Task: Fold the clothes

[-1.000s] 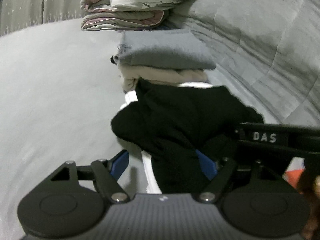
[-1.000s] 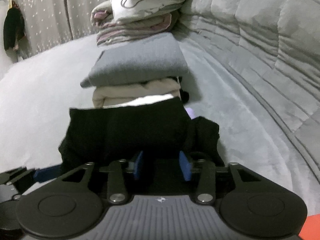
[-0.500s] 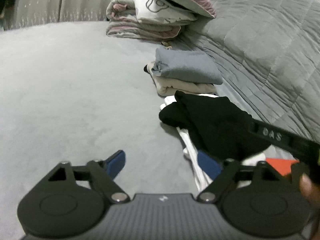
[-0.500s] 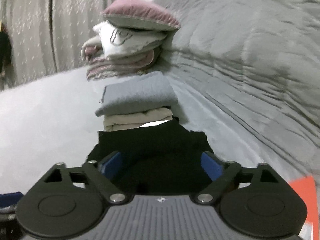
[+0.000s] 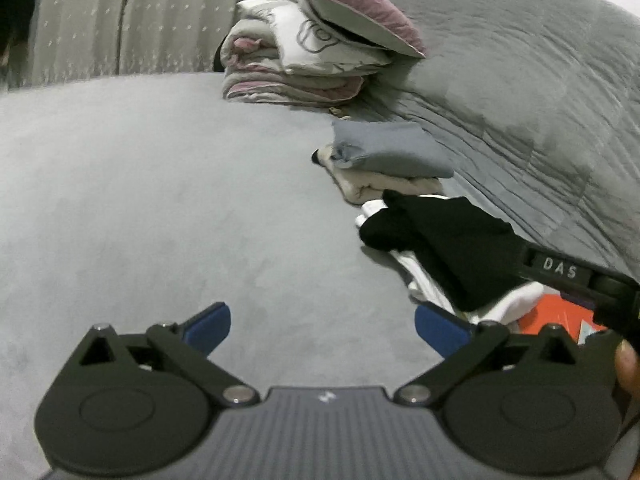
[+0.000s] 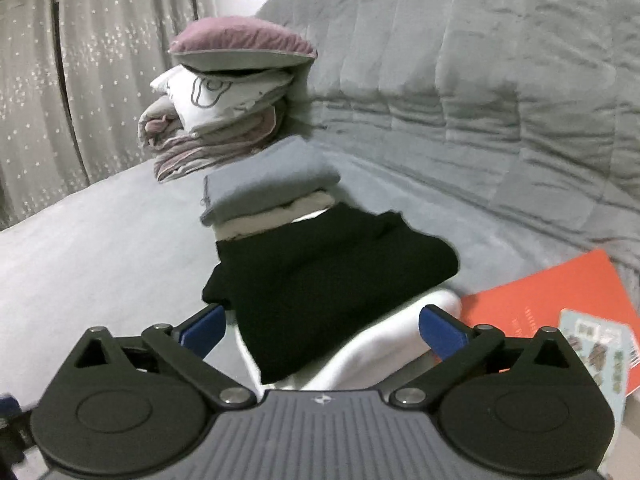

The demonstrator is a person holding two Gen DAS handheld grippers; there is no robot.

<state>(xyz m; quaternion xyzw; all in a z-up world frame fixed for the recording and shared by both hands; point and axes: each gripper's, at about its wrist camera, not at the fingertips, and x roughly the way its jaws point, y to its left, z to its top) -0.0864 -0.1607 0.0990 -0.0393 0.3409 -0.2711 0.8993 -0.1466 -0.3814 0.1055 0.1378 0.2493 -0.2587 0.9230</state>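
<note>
A folded black garment (image 6: 320, 272) lies on top of a white garment (image 6: 384, 344) on the grey bed; it also shows in the left wrist view (image 5: 444, 240). Behind it is a stack with a folded grey garment (image 6: 268, 180) over a beige one (image 6: 276, 220). My right gripper (image 6: 322, 330) is open and empty, just in front of the black garment. My left gripper (image 5: 322, 328) is open and empty over bare bed, to the left of the pile. The right gripper's body (image 5: 580, 280) shows at the right of the left wrist view.
A stack of folded bedding and pillows (image 6: 228, 100) stands at the back by the curtain (image 6: 80, 80). A grey quilt (image 6: 480, 100) rises on the right. An orange book (image 6: 552, 312) lies right of the pile. The grey bed surface (image 5: 160, 200) stretches to the left.
Both grippers opened and let go of the black garment, then drew back from it. The black garment now rests on the white one.
</note>
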